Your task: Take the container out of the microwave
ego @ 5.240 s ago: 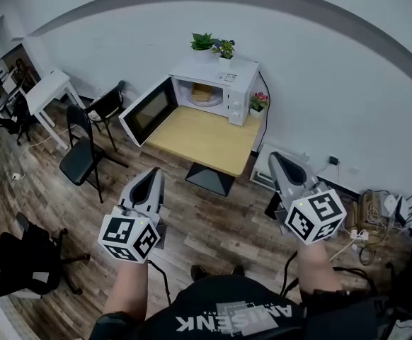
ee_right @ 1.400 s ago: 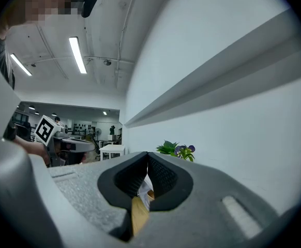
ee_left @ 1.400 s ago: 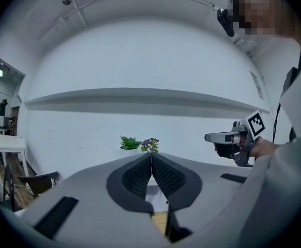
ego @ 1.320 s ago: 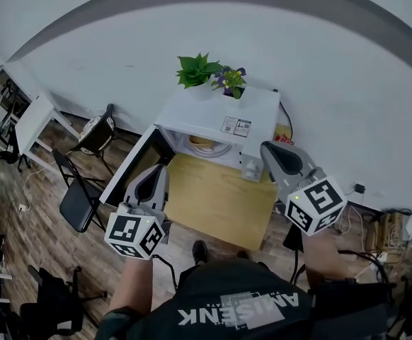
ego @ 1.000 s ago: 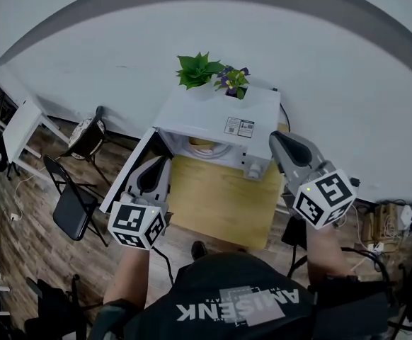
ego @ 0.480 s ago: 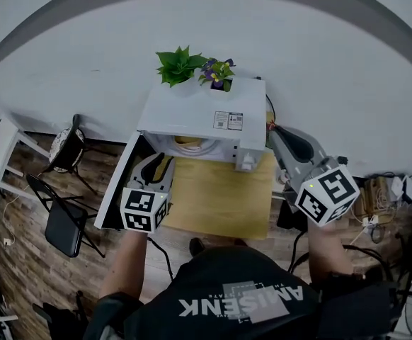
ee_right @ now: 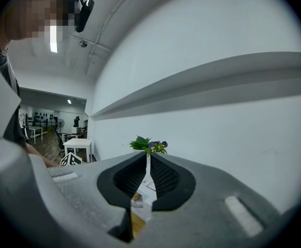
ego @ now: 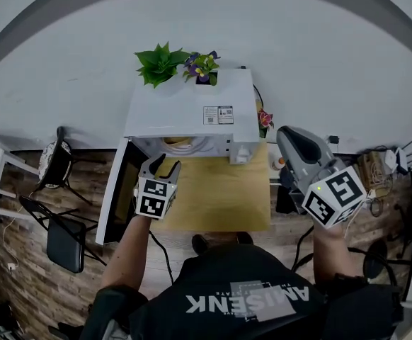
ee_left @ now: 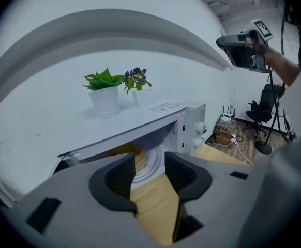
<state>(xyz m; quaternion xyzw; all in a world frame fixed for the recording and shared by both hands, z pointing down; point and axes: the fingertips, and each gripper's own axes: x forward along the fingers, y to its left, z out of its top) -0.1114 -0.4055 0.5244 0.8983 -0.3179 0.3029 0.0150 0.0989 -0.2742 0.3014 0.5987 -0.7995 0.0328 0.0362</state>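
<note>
Now left hand-held gripper point(ego: 165, 160), jaws just opened, empty, faces microwave point(ego: 192, 112).

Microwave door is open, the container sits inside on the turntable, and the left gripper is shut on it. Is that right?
Not quite. The left gripper is not shut on the container. The left gripper view shows its jaws apart, having just been opening, with nothing gripped between them, in front of the microwave. The door is open and the container sits inside, as you said.

White wall point(ego: 333, 55) backed the wooden counter point(ego: 224, 200) on a wood-plank floor point(ego: 11, 261), black folding chair point(ego: 63, 236) at left, ceiling strip light point(ee_right: 53, 39) lit.
</note>
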